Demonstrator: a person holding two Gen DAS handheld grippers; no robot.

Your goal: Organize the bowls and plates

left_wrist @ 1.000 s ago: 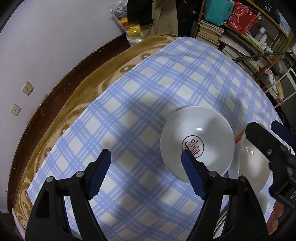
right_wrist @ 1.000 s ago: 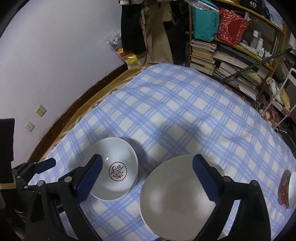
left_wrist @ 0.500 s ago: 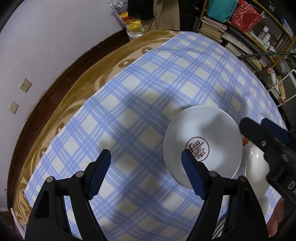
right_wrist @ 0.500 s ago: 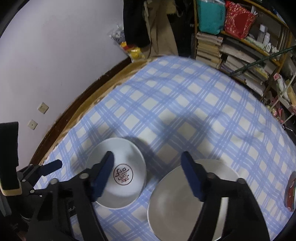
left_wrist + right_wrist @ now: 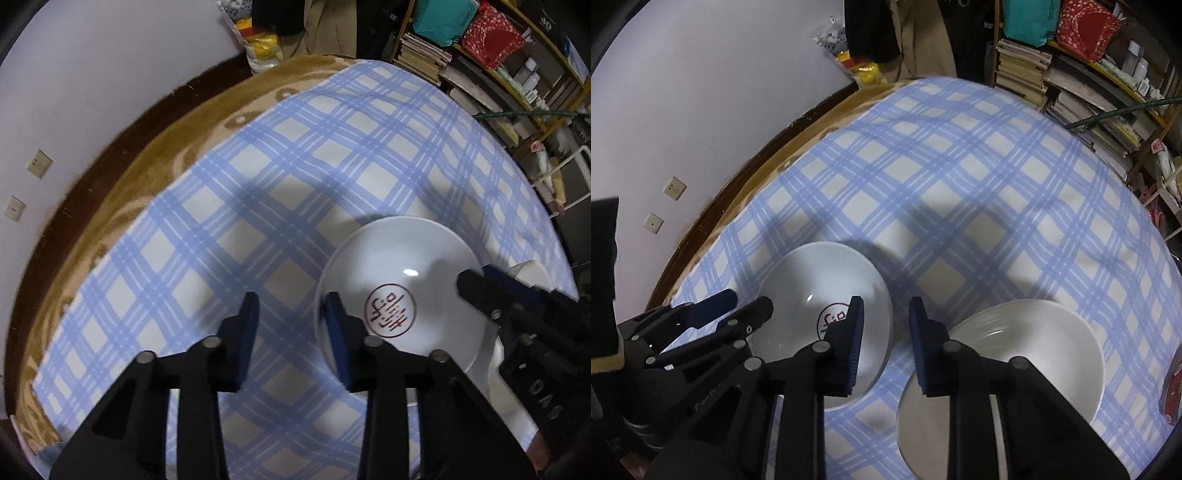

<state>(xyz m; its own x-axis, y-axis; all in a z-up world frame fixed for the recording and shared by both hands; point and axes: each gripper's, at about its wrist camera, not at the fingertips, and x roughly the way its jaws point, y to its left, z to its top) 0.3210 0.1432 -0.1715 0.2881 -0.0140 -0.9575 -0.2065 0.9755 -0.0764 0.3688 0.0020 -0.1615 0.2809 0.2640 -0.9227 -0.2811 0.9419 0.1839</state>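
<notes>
Your left gripper (image 5: 290,314) and right gripper (image 5: 886,325) are both closing with narrow fingers — nothing held between them yet; just beyond, the stamped bowl (image 5: 827,314) and plain plate (image 5: 1034,350) sit side by side on the checked surface (image 5: 942,184) — stacking remains undone.

Both wrist views steep, close over cloth (image 5: 258,192); stamped bowl (image 5: 402,291) shared

Light: dim indoor, overhead; a small glare spot on the stamped bowl (image 5: 406,280).
Shadows: soft, cast toward twelve o'clock across the checked cloth (image 5: 960,192).
Distortion: fisheye bending, dark corners.
Blur: slight motion smear.
</notes>
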